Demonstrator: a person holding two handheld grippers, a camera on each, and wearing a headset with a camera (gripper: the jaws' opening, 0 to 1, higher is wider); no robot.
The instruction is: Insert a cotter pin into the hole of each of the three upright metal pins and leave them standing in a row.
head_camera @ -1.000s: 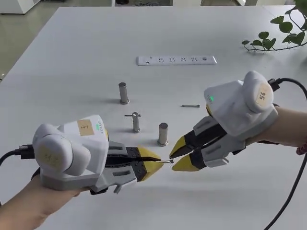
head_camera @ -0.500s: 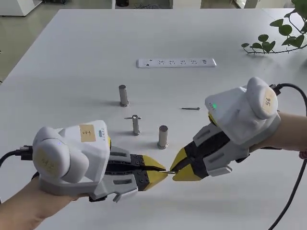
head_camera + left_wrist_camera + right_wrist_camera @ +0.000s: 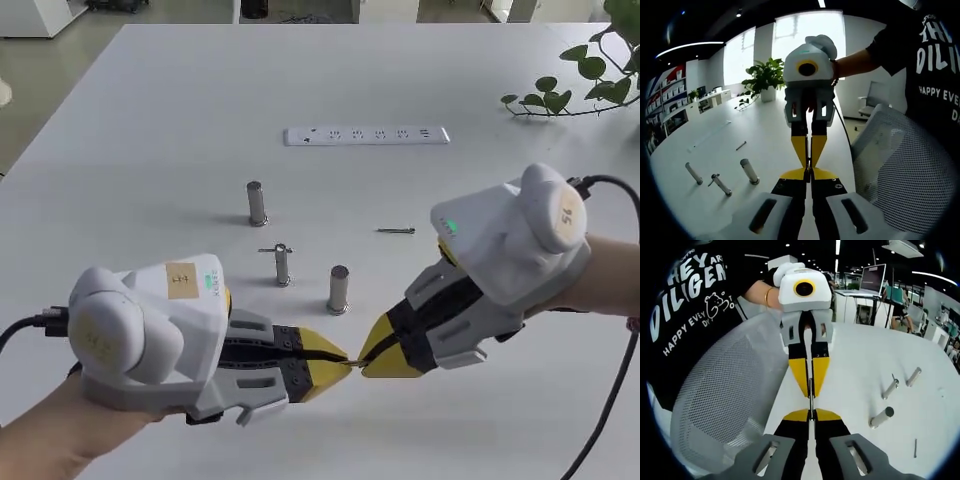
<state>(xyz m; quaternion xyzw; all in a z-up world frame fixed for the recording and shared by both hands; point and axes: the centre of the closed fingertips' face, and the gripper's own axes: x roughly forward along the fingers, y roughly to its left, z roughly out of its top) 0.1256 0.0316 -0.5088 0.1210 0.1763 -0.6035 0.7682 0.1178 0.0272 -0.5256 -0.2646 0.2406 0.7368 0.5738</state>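
Three upright metal pins stand on the white table: the far one (image 3: 256, 203), the middle one (image 3: 283, 265) with a cotter pin through its top, and the near one (image 3: 339, 289). In front of them my left gripper (image 3: 340, 366) and right gripper (image 3: 370, 362) meet tip to tip above the table. A thin cotter pin (image 3: 355, 362) runs between them, and both grippers are shut on it. The left gripper view has my own jaws (image 3: 809, 173) closed, with the right gripper's yellow tips right against them. In the right gripper view the cotter pin (image 3: 810, 399) bridges both sets of tips.
A loose cotter pin (image 3: 396, 231) lies on the table to the right of the metal pins. A white power strip (image 3: 366, 135) lies further back, and a potted plant (image 3: 575, 80) reaches in at the far right. A mesh chair (image 3: 725, 405) stands by the table's near edge.
The right gripper, open a second ago, has moved in and shut on the free end of the cotter pin that the left gripper holds. Both grippers have sunk slightly lower.
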